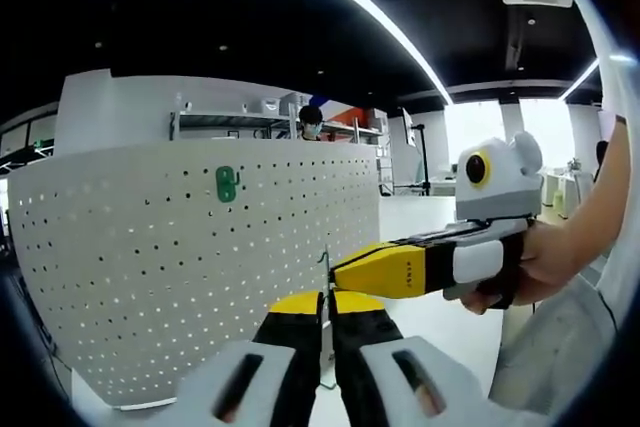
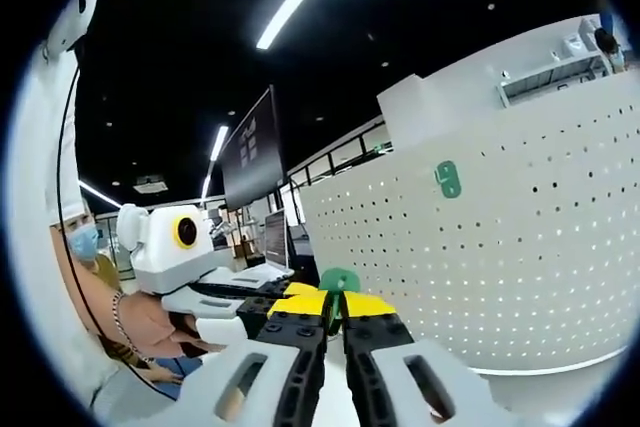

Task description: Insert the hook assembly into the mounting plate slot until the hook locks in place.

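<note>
A white pegboard (image 1: 200,257) stands ahead, with the small green mounting plate (image 1: 227,184) fixed high on it. My left gripper (image 1: 326,299) is shut on a thin metal hook (image 1: 325,265) that stands up between its yellow tips, well short of the board. My right gripper (image 1: 338,273) comes in from the right and meets the hook at its tips. In the right gripper view, my right gripper (image 2: 335,305) is shut on the green head (image 2: 340,278) of the hook assembly. The left gripper (image 2: 290,294) touches it from the left. The green plate (image 2: 448,179) sits far up on the pegboard (image 2: 500,267).
The pegboard curves, and its bottom edge (image 1: 140,402) rests on a pale surface. A person's hand (image 1: 545,257) holds the right gripper. Shelving (image 1: 270,125) and another person stand behind the board. A dark screen (image 2: 250,152) hangs to the left of the board.
</note>
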`<state>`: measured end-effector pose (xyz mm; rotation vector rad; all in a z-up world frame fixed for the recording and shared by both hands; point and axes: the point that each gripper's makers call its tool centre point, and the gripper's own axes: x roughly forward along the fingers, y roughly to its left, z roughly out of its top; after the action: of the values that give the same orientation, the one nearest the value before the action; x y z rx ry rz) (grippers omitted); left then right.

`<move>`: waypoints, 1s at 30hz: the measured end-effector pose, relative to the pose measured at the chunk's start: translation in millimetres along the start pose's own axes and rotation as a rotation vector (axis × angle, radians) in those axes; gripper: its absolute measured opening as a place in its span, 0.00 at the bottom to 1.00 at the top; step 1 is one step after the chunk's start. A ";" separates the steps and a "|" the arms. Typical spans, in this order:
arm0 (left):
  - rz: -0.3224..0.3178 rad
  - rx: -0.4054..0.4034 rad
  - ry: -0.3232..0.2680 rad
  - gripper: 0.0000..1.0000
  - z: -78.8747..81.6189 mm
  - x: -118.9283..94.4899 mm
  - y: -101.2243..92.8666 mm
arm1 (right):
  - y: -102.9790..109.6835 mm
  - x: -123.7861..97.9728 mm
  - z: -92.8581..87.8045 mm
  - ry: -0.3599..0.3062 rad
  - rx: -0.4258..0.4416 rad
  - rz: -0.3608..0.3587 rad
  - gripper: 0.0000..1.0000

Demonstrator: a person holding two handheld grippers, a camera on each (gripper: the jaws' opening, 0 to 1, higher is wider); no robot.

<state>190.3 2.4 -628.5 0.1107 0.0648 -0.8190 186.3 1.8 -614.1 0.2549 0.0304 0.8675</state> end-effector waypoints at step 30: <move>-0.002 -0.018 -0.027 0.04 4.9 -0.7 -1.9 | 2.2 -1.4 4.0 0.024 0.098 -0.025 0.00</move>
<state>188.5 1.0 -623.7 0.0826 0.0464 -0.8213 184.3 1.2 -609.8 0.3353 0.0982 0.8453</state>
